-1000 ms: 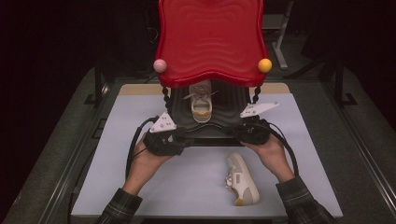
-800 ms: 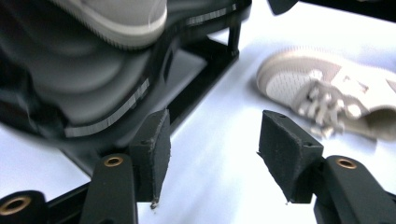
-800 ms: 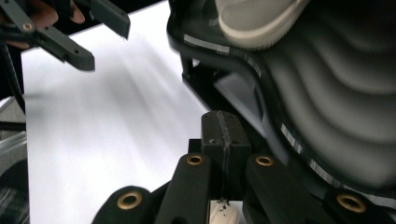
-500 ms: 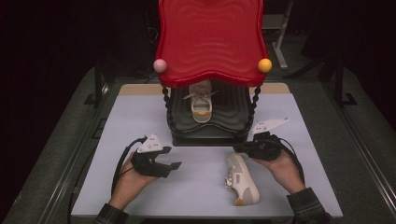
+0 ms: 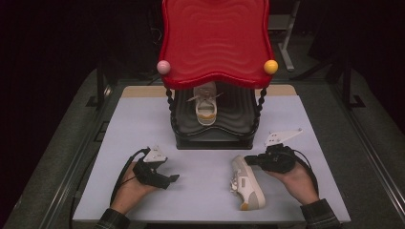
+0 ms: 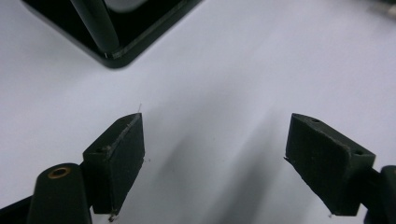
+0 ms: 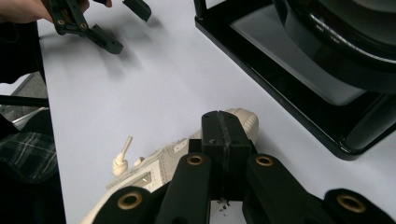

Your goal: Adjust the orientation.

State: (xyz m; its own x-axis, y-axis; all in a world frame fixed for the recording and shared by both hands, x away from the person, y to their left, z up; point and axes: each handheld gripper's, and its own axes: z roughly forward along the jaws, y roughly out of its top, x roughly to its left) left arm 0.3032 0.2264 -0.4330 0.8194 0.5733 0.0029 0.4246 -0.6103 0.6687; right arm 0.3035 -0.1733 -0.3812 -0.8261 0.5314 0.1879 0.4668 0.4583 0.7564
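Both hands are low on the pale table [image 5: 143,119] now, forearms coming in from the near edge, plaid cuffs just showing. The left hand [image 5: 128,188] lies palm-up on the surface with the left gripper [image 5: 173,178] cradled in it, pointing across toward the middle of the table; in its own view the two black pads [image 6: 119,156] stand wide apart over bare tabletop, nothing between them, with a corner of the black shoe rack [image 5: 212,138] up ahead. On the other side, the right hand [image 5: 295,177] rests on the table too, wrist angled inward, and the right gripper [image 5: 248,161] points left at the white sneaker [image 5: 247,183] lying on its side in front of the rack. Its jaws are pressed flat together, face to face, with the tip right over the sneaker's toe end; whether it actually touches the shoe I can't tell. A loose lace end sticks up beside the jaws in the right gripper view. A second sneaker [image 5: 206,102] sits upright on the rack's lower shelf, toe toward us, under the red wavy top [image 5: 215,38].
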